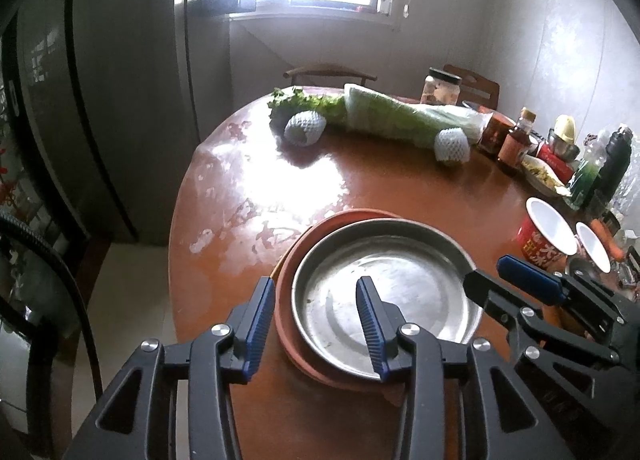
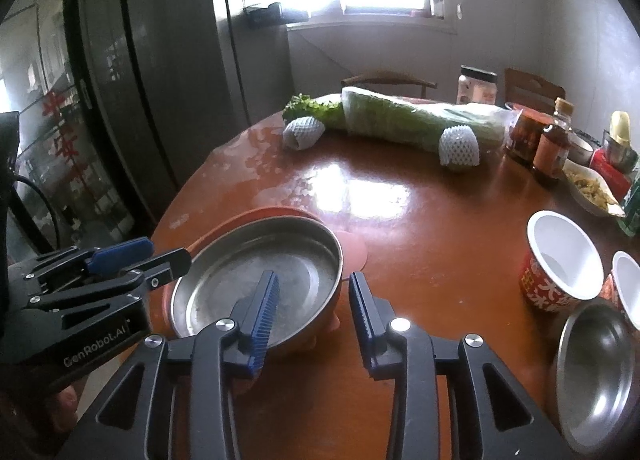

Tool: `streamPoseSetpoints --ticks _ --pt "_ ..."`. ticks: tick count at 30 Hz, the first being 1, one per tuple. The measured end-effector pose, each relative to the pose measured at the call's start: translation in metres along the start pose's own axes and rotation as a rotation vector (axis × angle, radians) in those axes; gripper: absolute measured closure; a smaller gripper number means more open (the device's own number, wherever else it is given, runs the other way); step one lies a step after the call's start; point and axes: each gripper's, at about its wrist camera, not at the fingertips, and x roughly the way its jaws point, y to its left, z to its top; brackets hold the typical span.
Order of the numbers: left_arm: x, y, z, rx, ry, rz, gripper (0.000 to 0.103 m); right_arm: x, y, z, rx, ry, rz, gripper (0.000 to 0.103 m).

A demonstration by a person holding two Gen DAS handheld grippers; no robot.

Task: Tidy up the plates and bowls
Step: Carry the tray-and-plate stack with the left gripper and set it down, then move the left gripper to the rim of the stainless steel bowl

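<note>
The steel plate (image 1: 386, 300) sits nested on a terracotta plate (image 1: 288, 280) near the table's (image 1: 400, 187) front-left edge, apparently stacked to gather like dishes. The left claw (image 1: 316, 312) is wide open, straddling the stack's left rim and gripping nothing; the right claw (image 2: 312, 308) is likewise spread, straddling the steel plate's right rim, empty. Both seem set either to grasp or to let go. A steel bowl (image 2: 596, 372) and two red paper bowls (image 2: 560, 260) wait along the right edge, vegetables (image 2: 400, 119) at the far edge.
</note>
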Motion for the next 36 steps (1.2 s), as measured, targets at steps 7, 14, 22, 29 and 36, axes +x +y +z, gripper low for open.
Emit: streamPoseSetpoints --ticks 7,14,22,29,36 --pt "-0.017 -0.015 0.002 0.024 -0.033 0.003 0.058 -0.021 -0.008 0.001 0.007 -0.043 -0.005 0.060" --pt "-0.037 -0.041 0.006 0.045 -0.068 -0.022 0.057 -0.054 -0.027 0.003 0.030 -0.112 -0.030 0.050" --pt "-0.050 -0.078 0.012 0.062 -0.097 -0.052 0.055 -0.094 -0.058 0.000 0.068 -0.192 -0.062 0.046" --pt "-0.056 -0.119 0.016 0.092 -0.103 -0.102 0.055 -0.135 -0.090 -0.005 0.082 -0.275 -0.140 0.045" --pt "-0.062 -0.158 0.017 0.138 -0.108 -0.146 0.055 -0.165 -0.129 -0.011 0.122 -0.324 -0.231 0.036"
